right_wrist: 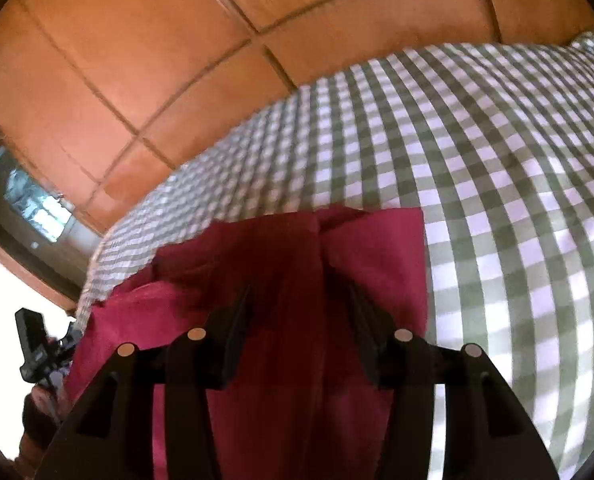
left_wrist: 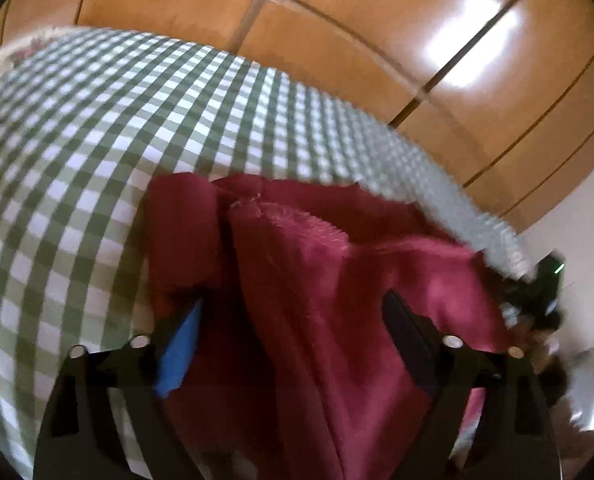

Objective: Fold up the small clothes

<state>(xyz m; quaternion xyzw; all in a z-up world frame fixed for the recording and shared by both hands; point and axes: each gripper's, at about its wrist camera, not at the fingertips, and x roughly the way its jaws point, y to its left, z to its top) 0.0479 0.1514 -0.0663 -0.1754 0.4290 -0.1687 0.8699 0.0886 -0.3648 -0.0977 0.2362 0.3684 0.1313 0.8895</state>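
The dark red garment (left_wrist: 337, 280) lies on the green-and-white checked cloth (left_wrist: 97, 140), directly ahead of and below both tools. It is bunched into long ridges and a seam line runs away from the left gripper (left_wrist: 293, 320), so it reads as partly gathered, not yet a tidy fold.

The left gripper stands spread wide, its blue-padded finger (left_wrist: 179, 352) on one side of a raised ridge and the dark finger on the other; the pads do not appear to press the fabric. The right gripper (right_wrist: 301, 312) is parted more narrowly, with a fold of the same garment (right_wrist: 297, 248) rising between its fingers. Blur makes contact hard to judge, but it looks like no pinch is made. Both tools straddling ridges suggests each is placed to take or let go a layer for the next fold.

Beyond the right gripper's tips the garment ends in a fairly straight edge with a square corner, and past that the checked cloth runs bare, giving plenty of room to lay a fold forward. Toward the other gripper (right_wrist: 37, 344), seen at the right tool's left, the cloth's edge drops off close beside the garment, so room there is short. Wooden panelling (right_wrist: 137, 60) stands well beyond.
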